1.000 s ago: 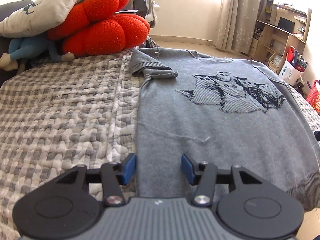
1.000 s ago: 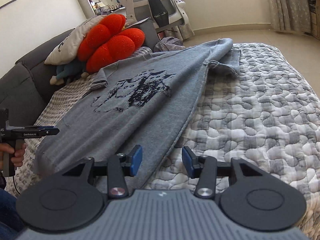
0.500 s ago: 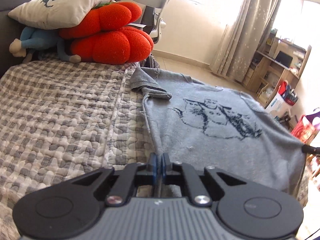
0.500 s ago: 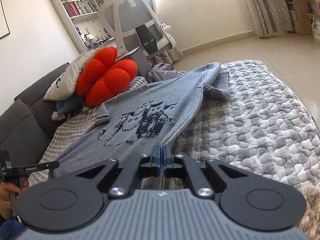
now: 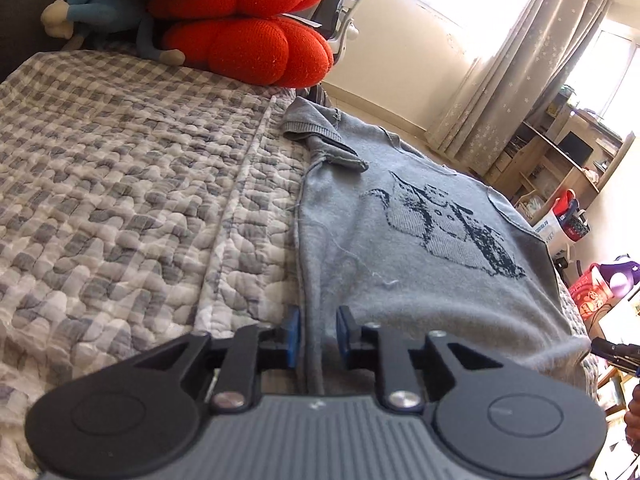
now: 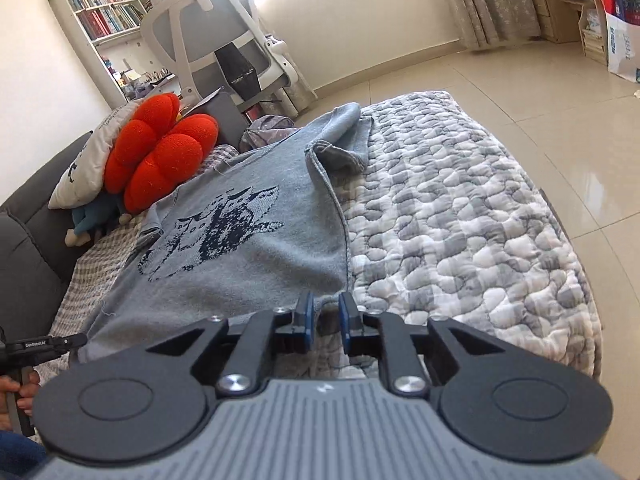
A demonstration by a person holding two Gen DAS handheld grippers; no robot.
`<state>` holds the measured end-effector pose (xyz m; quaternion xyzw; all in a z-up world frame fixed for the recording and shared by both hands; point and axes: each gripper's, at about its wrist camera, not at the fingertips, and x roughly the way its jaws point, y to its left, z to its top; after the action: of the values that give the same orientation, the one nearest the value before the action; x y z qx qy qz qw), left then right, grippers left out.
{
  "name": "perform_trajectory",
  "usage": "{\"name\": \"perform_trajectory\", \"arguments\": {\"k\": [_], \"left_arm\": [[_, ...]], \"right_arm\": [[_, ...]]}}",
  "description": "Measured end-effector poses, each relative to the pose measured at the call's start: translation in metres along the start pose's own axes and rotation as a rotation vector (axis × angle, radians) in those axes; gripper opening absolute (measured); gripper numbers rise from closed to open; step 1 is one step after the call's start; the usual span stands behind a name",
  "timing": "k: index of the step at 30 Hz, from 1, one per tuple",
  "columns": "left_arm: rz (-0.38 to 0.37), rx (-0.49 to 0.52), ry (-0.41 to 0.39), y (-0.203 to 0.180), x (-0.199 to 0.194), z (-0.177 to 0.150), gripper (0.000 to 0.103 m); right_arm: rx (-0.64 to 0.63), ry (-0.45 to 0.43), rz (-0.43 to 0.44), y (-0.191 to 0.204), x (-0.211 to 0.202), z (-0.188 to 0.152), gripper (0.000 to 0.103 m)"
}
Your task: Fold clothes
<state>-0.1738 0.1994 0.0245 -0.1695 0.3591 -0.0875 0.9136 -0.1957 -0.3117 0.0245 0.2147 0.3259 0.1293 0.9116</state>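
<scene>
Grey knitted sweater with a dark cat motif (image 5: 420, 248), spread front-up across a quilted grey-and-white checked bed cover (image 5: 120, 200), hem towards both cameras, near sleeves bunched at the shoulders. Left tongs (image 5: 318, 334) parted narrowly, blue pads either side of the sweater's side seam at the hem corner, fabric between them but not visibly pinched. Right tongs (image 6: 325, 322) likewise slightly apart at the opposite hem corner, cloth edge just at the pad tips. Probably placed so, one at each bottom corner, to keep the hem taut and level for lifting over towards the collar. Red pumpkin-shaped plush cushion (image 6: 160, 160) well clear at the far end.
</scene>
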Motion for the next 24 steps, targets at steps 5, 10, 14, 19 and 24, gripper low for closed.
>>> {"name": "perform_trajectory", "arguments": {"k": [5, 10, 14, 19, 24], "left_arm": [[-0.004, 0.050, -0.007, -0.007, -0.016, -0.017, 0.052], [0.047, 0.140, -0.021, -0.018, -0.014, -0.027, 0.049], [0.060, 0.179, -0.030, -0.025, -0.010, -0.027, 0.005], [0.037, 0.131, -0.021, -0.018, -0.023, -0.026, 0.004], [-0.015, 0.069, -0.036, -0.011, -0.045, -0.025, 0.003]], "right_arm": [[-0.071, 0.019, 0.027, 0.013, -0.010, -0.023, 0.048], [-0.132, 0.049, 0.016, 0.030, -0.005, -0.036, 0.048], [-0.182, 0.074, 0.007, 0.044, 0.000, -0.045, 0.007], [-0.177, 0.072, 0.016, 0.048, -0.012, -0.047, 0.006], [-0.129, 0.058, 0.102, 0.045, -0.054, -0.038, 0.006]]}}
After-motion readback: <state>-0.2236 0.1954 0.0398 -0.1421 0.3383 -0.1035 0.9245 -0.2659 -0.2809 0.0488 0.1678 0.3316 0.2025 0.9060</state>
